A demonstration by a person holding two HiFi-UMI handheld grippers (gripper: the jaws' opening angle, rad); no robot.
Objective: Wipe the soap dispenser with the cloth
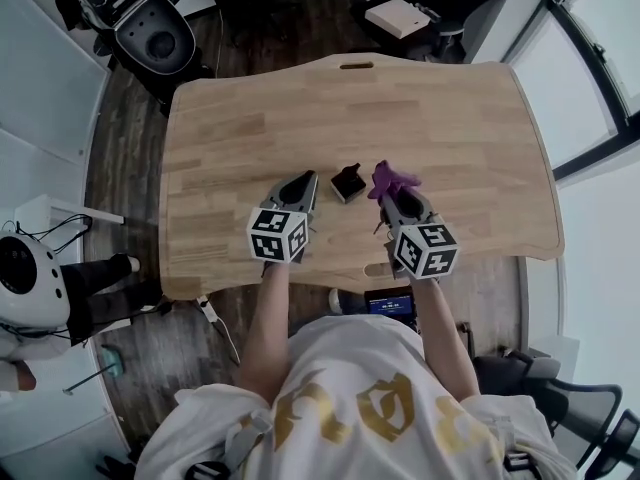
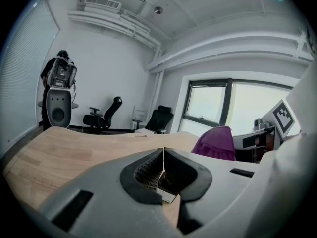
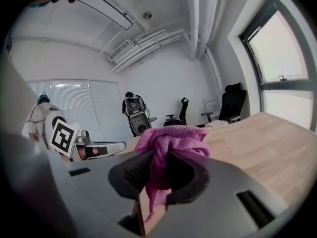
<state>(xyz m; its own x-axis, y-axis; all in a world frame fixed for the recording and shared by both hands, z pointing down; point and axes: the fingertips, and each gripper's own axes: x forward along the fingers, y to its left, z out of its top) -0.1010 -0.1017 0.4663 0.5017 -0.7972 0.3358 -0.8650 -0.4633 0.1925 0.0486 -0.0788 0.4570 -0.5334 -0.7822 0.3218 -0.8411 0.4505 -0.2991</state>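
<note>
A small black soap dispenser [image 1: 348, 182] sits on the wooden table [image 1: 440, 108], between my two grippers and apart from both. My left gripper [image 1: 304, 180] is just left of it, jaws shut with nothing between them; in the left gripper view [image 2: 163, 150] the pads meet in a thin line. My right gripper [image 1: 386, 194] is just right of the dispenser, shut on a purple cloth [image 1: 393, 179]. The cloth [image 3: 171, 141] bunches above the right gripper [image 3: 157, 158] jaws and hangs down between them. The cloth [image 2: 216, 143] also shows in the left gripper view.
Both grippers are near the table's front edge. Beyond the far edge are black office chairs, a white box [image 1: 397, 16] and a dark machine on a stand [image 1: 150, 30]. Windows run along the right side. A white device [image 1: 25, 268] stands at the left.
</note>
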